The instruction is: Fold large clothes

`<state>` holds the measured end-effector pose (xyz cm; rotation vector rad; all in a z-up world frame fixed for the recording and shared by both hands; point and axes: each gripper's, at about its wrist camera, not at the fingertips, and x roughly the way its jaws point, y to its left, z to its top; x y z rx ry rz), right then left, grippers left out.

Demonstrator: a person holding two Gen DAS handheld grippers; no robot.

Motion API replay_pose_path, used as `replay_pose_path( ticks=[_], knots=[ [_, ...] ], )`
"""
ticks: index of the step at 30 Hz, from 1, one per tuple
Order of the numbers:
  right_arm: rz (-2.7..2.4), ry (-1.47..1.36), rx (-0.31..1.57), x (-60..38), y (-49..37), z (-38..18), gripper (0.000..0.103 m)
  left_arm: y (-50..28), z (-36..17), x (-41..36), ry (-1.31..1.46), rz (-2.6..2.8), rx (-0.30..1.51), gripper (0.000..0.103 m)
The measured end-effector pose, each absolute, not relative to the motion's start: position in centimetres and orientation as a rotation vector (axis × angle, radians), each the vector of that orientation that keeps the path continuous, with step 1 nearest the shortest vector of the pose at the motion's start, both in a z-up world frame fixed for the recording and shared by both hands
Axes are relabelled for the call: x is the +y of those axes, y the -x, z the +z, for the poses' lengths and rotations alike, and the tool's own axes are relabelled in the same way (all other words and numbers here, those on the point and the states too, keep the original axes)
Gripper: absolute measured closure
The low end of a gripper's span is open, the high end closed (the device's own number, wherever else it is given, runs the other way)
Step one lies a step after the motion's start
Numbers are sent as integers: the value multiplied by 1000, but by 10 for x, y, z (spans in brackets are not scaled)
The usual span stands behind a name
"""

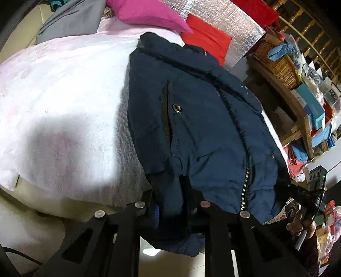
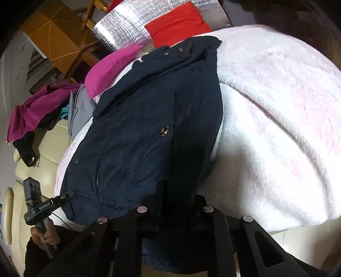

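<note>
A navy zip-up jacket [image 1: 202, 117] [image 2: 138, 127] lies spread on a white and pale pink blanket [image 1: 64, 85] [image 2: 277, 106], collar at the far end and hem towards me. My left gripper [image 1: 187, 191] is shut on the hem at one near corner, with dark fabric bunched between its fingers and hanging below them. My right gripper [image 2: 170, 191] is shut on the hem at the other near corner. Each view shows the other gripper from the side, its tip at the jacket's edge: the right gripper [image 1: 285, 183] and the left gripper [image 2: 68, 195], each held by a hand.
A magenta pillow [image 1: 149, 12], a red cushion [image 1: 206, 40] and a grey garment [image 1: 72, 19] lie beyond the jacket, before a silver foil panel [image 2: 121, 29]. A wicker basket [image 1: 277, 61] and boxes crowd a wooden shelf [image 1: 298, 119]. A magenta garment [image 2: 32, 108] drapes over a cream sofa [image 2: 42, 144].
</note>
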<state>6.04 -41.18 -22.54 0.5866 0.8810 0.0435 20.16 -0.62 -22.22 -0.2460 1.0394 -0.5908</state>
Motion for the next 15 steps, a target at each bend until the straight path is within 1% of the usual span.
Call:
replay_pose_path(
  ticks=[5, 10, 12, 13, 14, 15],
  knots=[
    [75, -556, 878, -409, -43, -214, 84, -184, -218, -2, 236, -610, 1039, 86],
    [75, -565, 926, -405, -29, -218, 84, -168, -220, -1, 229, -631, 1066, 86],
    [51, -589, 965, -410, -29, -225, 84, -171, -224, -3, 211, -606, 1087, 85],
    [42, -606, 985, -413, -30, -229, 81, -176, -229, -4, 199, -581, 1114, 83],
    [35, -635, 1007, -417, -33, -235, 81, -181, -235, -5, 199, -562, 1147, 80],
    [33, -655, 1019, -420, -33, -238, 78, -186, -241, -5, 201, -537, 1177, 78]
  ],
)
